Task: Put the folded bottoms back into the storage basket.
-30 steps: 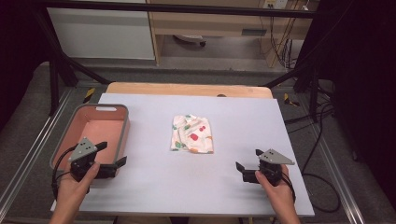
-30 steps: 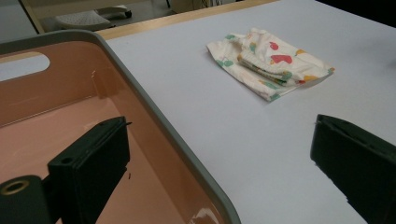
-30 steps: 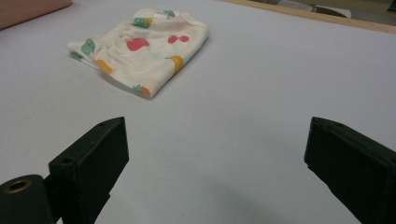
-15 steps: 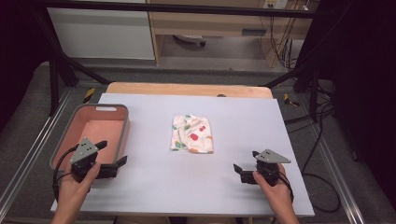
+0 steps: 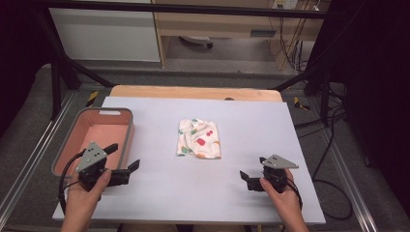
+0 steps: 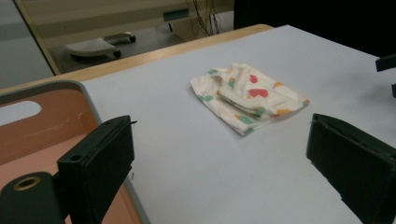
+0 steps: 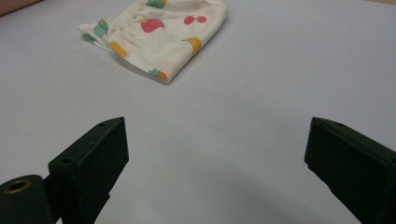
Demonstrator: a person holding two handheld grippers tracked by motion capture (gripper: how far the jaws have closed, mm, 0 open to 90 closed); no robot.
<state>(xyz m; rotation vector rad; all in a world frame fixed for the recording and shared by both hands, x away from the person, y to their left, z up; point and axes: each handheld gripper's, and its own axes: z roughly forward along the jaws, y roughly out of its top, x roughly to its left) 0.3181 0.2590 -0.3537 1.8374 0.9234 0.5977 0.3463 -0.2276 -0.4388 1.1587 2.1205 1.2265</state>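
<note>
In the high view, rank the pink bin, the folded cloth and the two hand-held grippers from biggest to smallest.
1. Pink bin, clearly largest.
2. Folded cloth.
3. Left hand-held gripper and right hand-held gripper: they look about alike, so I would not rank one above the other.

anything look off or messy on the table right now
Nothing is spilled or damaged. The folded white cloth with fruit prints lies slightly askew mid-table, its top layer a little rumpled. The pink plastic bin sits squarely at the table's left edge. The left gripper and right gripper are open, holding nothing.
</note>
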